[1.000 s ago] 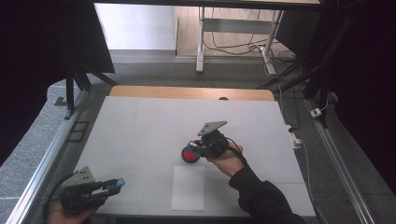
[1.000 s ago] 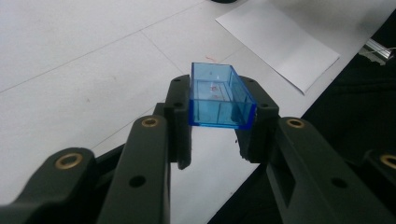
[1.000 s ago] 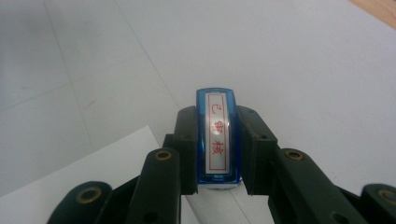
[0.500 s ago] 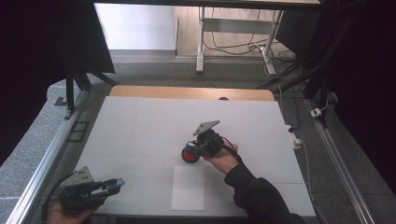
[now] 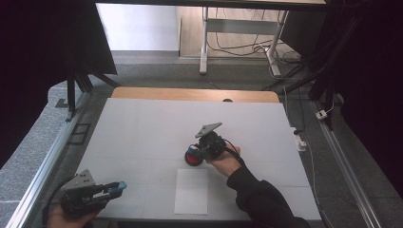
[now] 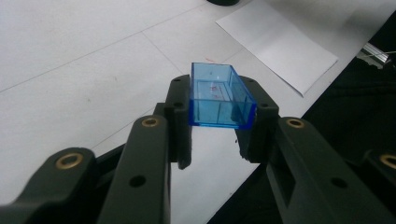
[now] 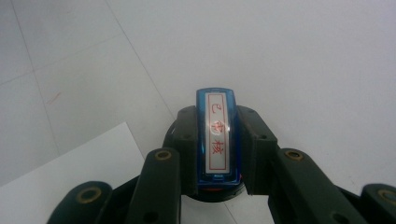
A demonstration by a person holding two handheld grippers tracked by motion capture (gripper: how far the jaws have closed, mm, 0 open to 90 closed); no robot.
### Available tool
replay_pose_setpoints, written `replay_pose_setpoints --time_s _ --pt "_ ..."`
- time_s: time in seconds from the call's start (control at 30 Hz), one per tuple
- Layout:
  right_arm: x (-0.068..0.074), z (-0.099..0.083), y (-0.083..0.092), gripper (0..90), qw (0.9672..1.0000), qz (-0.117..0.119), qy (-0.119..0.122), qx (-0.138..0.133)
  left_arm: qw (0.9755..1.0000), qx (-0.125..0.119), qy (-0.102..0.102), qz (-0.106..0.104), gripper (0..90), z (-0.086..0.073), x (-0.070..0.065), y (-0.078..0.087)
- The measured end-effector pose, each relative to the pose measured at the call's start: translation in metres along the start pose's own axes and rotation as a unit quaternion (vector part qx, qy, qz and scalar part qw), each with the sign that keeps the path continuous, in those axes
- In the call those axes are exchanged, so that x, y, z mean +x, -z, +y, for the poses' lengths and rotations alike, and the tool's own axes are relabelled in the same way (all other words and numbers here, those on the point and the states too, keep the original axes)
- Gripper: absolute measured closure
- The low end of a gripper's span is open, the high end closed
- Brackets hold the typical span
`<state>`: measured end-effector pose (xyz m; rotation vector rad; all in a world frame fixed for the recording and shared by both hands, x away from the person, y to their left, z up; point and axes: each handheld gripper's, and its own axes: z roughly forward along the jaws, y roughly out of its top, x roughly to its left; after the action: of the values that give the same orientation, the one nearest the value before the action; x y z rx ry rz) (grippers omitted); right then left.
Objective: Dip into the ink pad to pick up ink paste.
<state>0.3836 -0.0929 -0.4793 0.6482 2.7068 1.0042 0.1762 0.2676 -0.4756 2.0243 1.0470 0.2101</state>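
Near the frame's centre, my right gripper (image 5: 198, 153) clamps a blue stamp (image 7: 217, 137) over a red ink pad (image 5: 192, 157); at lower left, my left gripper (image 5: 111, 189) clamps its clear blue cap (image 6: 219, 95), beside white paper (image 5: 191, 191).

There are two grippers: the left gripper (image 5: 111, 189), which holds one blue transparent cap (image 6: 220, 95), and the right gripper (image 5: 197, 151), which holds one blue stamp (image 7: 217, 136). One white sheet of paper (image 5: 191, 191) lies on the table (image 5: 142, 128), between the two grippers. One round red ink pad (image 5: 192, 156) stands just behind the paper.
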Motion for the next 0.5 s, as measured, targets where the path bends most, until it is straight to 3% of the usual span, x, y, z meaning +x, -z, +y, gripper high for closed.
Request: replay_pose_setpoints --time_s 0.2,0.5 --pt "-0.0013 -0.0008 -0.0016 71.5 1.0 0.004 -0.008 -0.004 1.0 0.001 0.0 0.0 68.2 0.0001 -0.0002 -0.0004" --pt "0.0046 0.0012 -0.0028 71.6 0.9999 -0.01 0.006 0.004 1.0 0.003 0.002 0.0 68.2 0.0002 0.0003 -0.0008"
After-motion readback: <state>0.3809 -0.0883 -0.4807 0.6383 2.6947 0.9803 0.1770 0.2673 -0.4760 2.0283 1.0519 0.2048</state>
